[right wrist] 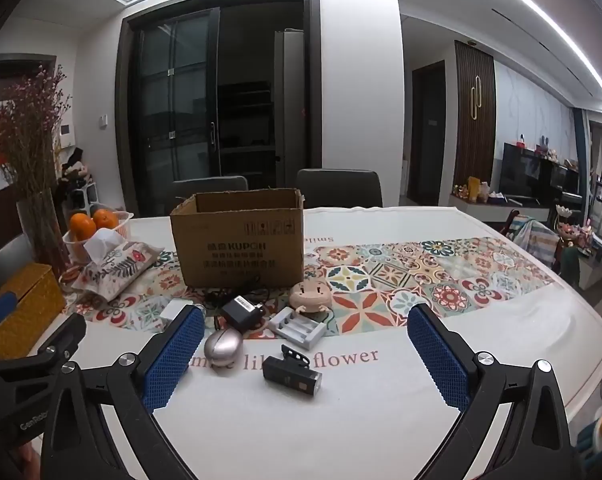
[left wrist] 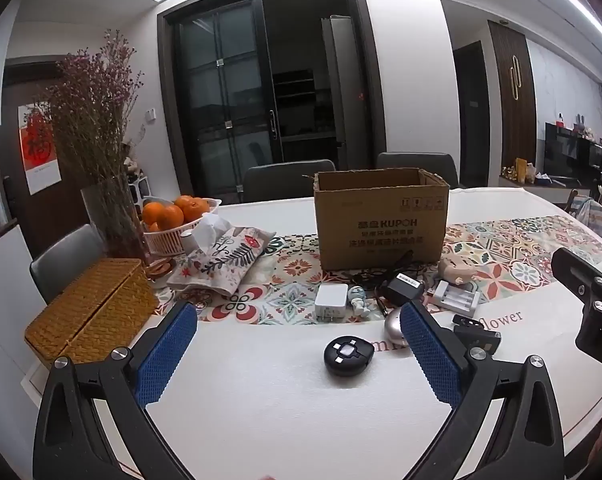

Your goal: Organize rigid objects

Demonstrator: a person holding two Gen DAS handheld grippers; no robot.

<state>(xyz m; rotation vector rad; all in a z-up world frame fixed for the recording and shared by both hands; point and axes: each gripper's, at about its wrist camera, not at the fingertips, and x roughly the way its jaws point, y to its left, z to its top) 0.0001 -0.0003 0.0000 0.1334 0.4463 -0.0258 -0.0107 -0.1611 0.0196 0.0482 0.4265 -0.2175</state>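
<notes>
An open cardboard box (left wrist: 381, 220) (right wrist: 239, 246) stands on the table runner. In front of it lie small rigid items: a white charger cube (left wrist: 331, 300), a small figurine (left wrist: 359, 300), a black power adapter (left wrist: 405, 288) (right wrist: 243, 312), a white battery charger (left wrist: 455, 296) (right wrist: 297, 328), a beige round toy (right wrist: 311, 298), a silver egg-shaped device (right wrist: 223, 346), a black bike light (right wrist: 291, 374) and a round black gadget (left wrist: 348, 354). My left gripper (left wrist: 297, 354) is open, the round gadget between its fingers' line. My right gripper (right wrist: 305, 356) is open above the bike light.
A wicker box (left wrist: 89, 312), a floral tissue pouch (left wrist: 221, 260), a basket of oranges (left wrist: 173, 216) and a vase of dried flowers (left wrist: 109, 216) stand at the left. Chairs (left wrist: 289, 180) stand behind the table. The white tablecloth (left wrist: 281, 400) is bare near me.
</notes>
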